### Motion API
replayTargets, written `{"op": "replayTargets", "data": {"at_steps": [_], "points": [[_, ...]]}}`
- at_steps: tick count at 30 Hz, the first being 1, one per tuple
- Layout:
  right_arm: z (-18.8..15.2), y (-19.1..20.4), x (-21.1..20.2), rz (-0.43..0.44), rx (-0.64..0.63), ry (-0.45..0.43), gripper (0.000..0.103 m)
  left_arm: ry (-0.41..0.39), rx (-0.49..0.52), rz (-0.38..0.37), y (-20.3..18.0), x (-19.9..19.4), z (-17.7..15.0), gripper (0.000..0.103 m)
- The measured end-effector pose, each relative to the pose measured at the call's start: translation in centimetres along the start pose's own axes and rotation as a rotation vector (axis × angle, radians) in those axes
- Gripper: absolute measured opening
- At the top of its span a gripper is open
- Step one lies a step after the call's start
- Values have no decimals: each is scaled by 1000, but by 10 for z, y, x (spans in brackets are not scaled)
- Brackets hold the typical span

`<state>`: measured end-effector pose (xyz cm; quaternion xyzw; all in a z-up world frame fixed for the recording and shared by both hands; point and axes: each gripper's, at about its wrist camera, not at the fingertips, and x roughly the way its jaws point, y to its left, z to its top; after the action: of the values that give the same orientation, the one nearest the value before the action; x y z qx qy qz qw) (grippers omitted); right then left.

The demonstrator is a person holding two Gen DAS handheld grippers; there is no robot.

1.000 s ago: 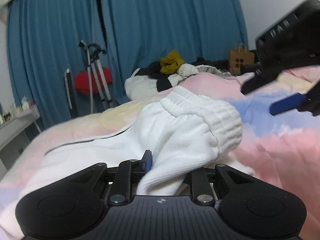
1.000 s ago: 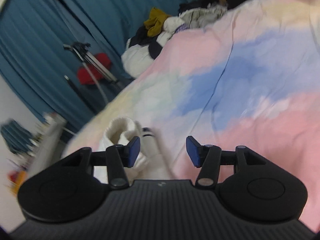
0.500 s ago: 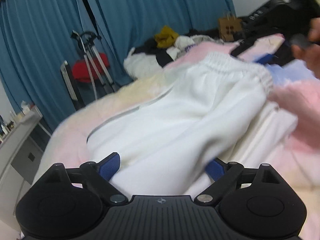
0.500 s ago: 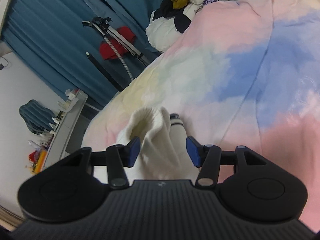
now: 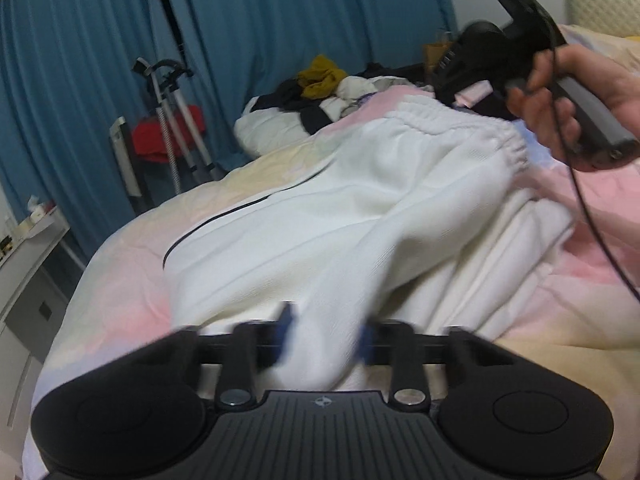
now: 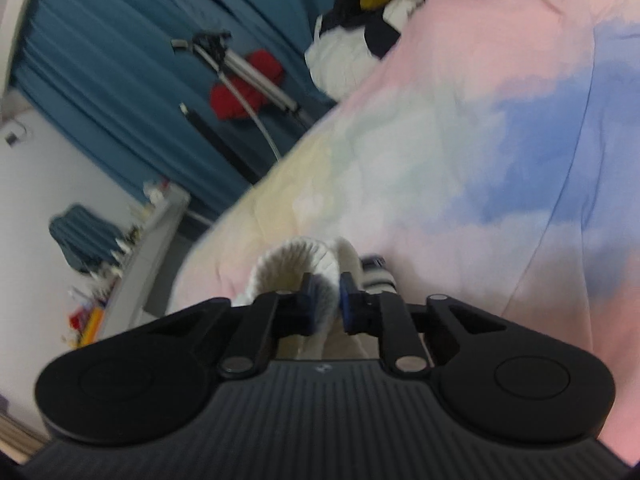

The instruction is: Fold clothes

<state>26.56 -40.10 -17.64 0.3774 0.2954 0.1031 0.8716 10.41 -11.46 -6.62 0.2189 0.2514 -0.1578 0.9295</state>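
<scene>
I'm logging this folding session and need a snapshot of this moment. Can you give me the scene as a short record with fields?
surface: bed with a pastel quilt
garment: white pants with an elastic waistband, spread across the quilt
left claw: closing on a bunched fold of the pants; blurred
right claw: shut on a white ribbed edge of the pants
right hand: grips the right tool's handle, beside the waistband
background: clothes pile, blue curtains, tripod

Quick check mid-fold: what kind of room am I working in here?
Most likely a bedroom: a bed with a pastel pink, blue and yellow duvet, floor-length blue curtains behind it, and a pile of unsorted clothes at its far end.
</scene>
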Motion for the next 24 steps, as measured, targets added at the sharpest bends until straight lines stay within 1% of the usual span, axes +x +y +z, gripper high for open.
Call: {"op": "replayTargets", "data": {"at_steps": [1, 2, 3, 6, 8, 10, 12, 14, 15, 17, 18, 20, 22, 23, 24], "points": [[3, 3, -7, 0, -3, -34, 8, -8, 9, -4, -3, -3, 2, 13], [6, 6, -12, -5, -9, -62, 8, -13, 12, -13, -3, -4, 4, 13], [8, 6, -15, -21, -18, -70, 8, -13, 5, -29, -3, -5, 4, 13], [8, -5, -9, -96, -30, -39, 8, 9, -20, -75, -1, -5, 0, 13], [2, -18, 4, -158, -26, 5, 8, 22, -25, -96, -1, -4, -3, 13], [-1, -25, 12, -170, -14, 19, 9, 28, -28, -106, -1, -2, -7, 14], [-2, -22, 10, -162, -22, 12, 9, 22, -33, -116, 2, -3, -10, 17], [-3, -16, 3, -149, -38, -2, 11, 10, -46, -133, 5, -6, -12, 36], [-5, -13, -3, -142, -43, -11, 12, -1, -63, -149, 8, -9, -12, 42], [-11, -10, -18, -146, -55, -28, 12, -25, -97, -178, 14, -15, -11, 59], [-15, -7, -25, -152, -66, -30, 12, -42, -114, -187, 17, -20, -10, 64], [-24, -1, -41, -151, -65, -42, 12, -76, -152, -206, 24, -30, -8, 83], [-32, 6, -58, -144, -55, -57, 14, -102, -217, -229, 36, -36, -7, 85], [-37, 9, -67, -141, -50, -64, 17, -106, -253, -237, 44, -38, -7, 86], [-41, 12, -76, -137, -45, -72, 27, -108, -293, -241, 51, -40, -8, 87]]}}
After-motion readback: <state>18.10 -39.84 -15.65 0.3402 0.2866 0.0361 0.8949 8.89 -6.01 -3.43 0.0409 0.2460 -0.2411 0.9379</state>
